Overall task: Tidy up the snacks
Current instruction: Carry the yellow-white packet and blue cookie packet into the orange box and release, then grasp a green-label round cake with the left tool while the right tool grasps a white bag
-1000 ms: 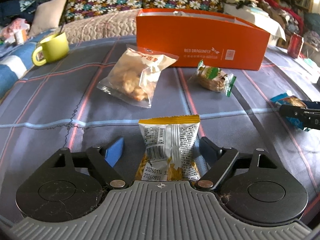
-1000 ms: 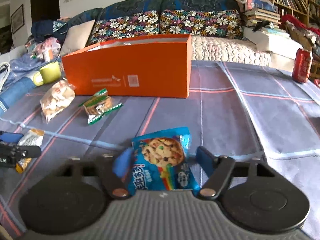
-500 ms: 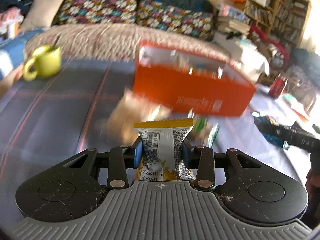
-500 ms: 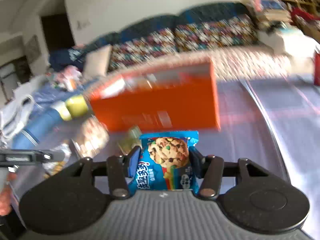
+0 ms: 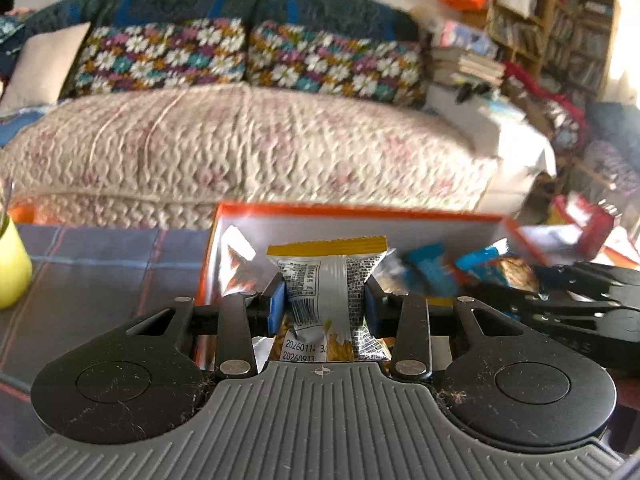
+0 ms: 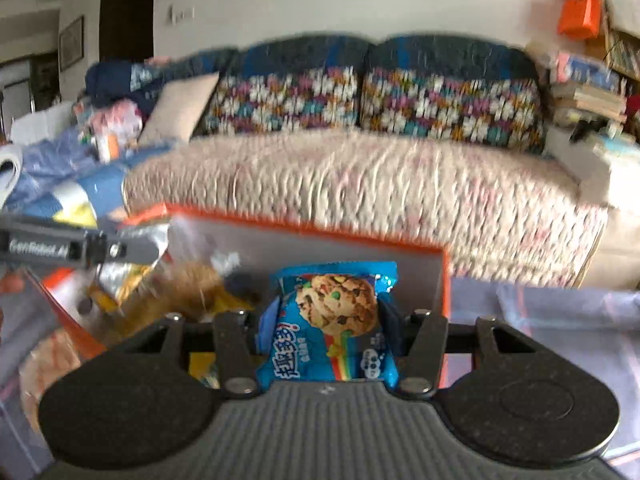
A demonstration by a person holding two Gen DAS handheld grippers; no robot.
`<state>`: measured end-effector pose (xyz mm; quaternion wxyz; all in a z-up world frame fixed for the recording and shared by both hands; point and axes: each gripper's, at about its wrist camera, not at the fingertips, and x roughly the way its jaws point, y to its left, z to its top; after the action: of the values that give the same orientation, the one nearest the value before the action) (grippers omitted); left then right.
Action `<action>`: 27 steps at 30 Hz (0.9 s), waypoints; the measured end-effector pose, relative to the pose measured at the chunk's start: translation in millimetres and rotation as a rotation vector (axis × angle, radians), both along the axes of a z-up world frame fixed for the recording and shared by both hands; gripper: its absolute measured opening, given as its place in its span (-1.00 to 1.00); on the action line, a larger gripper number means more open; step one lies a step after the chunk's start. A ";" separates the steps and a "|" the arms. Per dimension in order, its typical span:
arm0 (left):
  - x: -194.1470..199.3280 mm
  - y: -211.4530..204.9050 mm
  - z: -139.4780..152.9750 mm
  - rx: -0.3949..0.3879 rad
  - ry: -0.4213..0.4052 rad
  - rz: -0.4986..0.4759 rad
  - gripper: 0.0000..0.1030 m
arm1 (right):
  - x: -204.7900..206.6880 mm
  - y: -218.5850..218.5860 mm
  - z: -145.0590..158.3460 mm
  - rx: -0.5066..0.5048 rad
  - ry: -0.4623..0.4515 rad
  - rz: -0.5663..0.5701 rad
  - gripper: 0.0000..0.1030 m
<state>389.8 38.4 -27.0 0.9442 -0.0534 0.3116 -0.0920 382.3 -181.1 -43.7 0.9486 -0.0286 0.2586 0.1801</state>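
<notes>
My left gripper is shut on a yellow and silver snack packet and holds it over the left end of the open orange box. My right gripper is shut on a blue cookie packet and holds it over the right end of the same box. Several snack packets lie inside the box. The right gripper also shows at the right of the left wrist view, and the left gripper at the left of the right wrist view.
A yellow mug stands on the plaid cloth left of the box. A sofa with a quilted cover and floral cushions runs behind the box. Book stacks and shelves stand at the right. The views are blurred.
Both grippers closed on their packets, lifted them off the cloth and carried them forward over the orange box. The loose packets on the cloth have dropped out of view.
</notes>
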 end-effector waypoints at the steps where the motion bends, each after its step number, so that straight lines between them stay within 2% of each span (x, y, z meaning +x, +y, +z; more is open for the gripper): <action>1: 0.0 1.3 -7.0 0.010 0.000 0.008 -1.00 | -2.1 3.2 -2.3 -0.024 -0.028 0.002 0.11; 3: -4.5 -0.1 -10.0 0.047 -0.020 0.005 -0.97 | -3.6 9.6 -1.6 -0.044 -0.031 0.011 0.23; 5: -10.2 1.5 -4.0 0.032 -0.016 -0.002 -0.66 | -7.1 10.1 3.0 0.000 -0.018 0.023 0.44; 6: -17.9 3.2 4.1 0.022 -0.030 -0.001 -0.58 | -12.7 8.9 9.9 0.018 -0.028 0.024 0.50; 8: -42.6 7.7 23.7 0.019 -0.089 0.003 -0.15 | -35.2 4.1 28.3 0.044 -0.087 0.014 0.83; 10: -78.8 13.4 36.1 0.016 -0.150 0.017 0.18 | -69.9 -7.1 45.0 0.088 -0.168 -0.002 0.85; 12: -113.2 15.4 34.6 0.011 -0.150 0.013 0.20 | -106.2 -22.6 49.0 0.139 -0.199 -0.017 0.94; 15: -157.5 11.3 7.3 -0.007 -0.050 -0.010 0.20 | -154.1 -45.0 27.7 0.176 -0.181 -0.090 0.97; 19: -194.5 -5.8 -47.0 0.003 0.147 -0.019 0.01 | -186.9 -81.8 -25.6 0.289 -0.016 -0.232 0.98; 20: -198.6 -8.5 -54.1 0.000 0.175 -0.015 -0.03 | -185.1 -92.6 -35.3 0.341 0.051 -0.259 0.99; 21: -199.4 -12.7 -59.2 -0.004 0.192 -0.009 -0.03 | -183.9 -99.6 -39.2 0.385 0.078 -0.256 0.98; 22: -197.0 -17.4 -59.3 0.002 0.181 -0.006 -0.01 | -185.2 -106.6 -40.4 0.419 0.074 -0.251 0.98; 25: -176.6 -32.7 -49.4 0.047 0.149 -0.003 0.09 | -189.3 -114.7 -37.8 0.421 0.062 -0.283 0.98; 27: -160.5 -37.7 -42.8 0.050 0.132 -0.019 0.14 | -190.7 -118.8 -35.6 0.456 0.061 -0.278 0.98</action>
<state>229.3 0.7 -69.8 0.9218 -0.0326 0.3758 -0.0894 191.6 -299.9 -79.4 0.9379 0.2269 0.2415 0.1023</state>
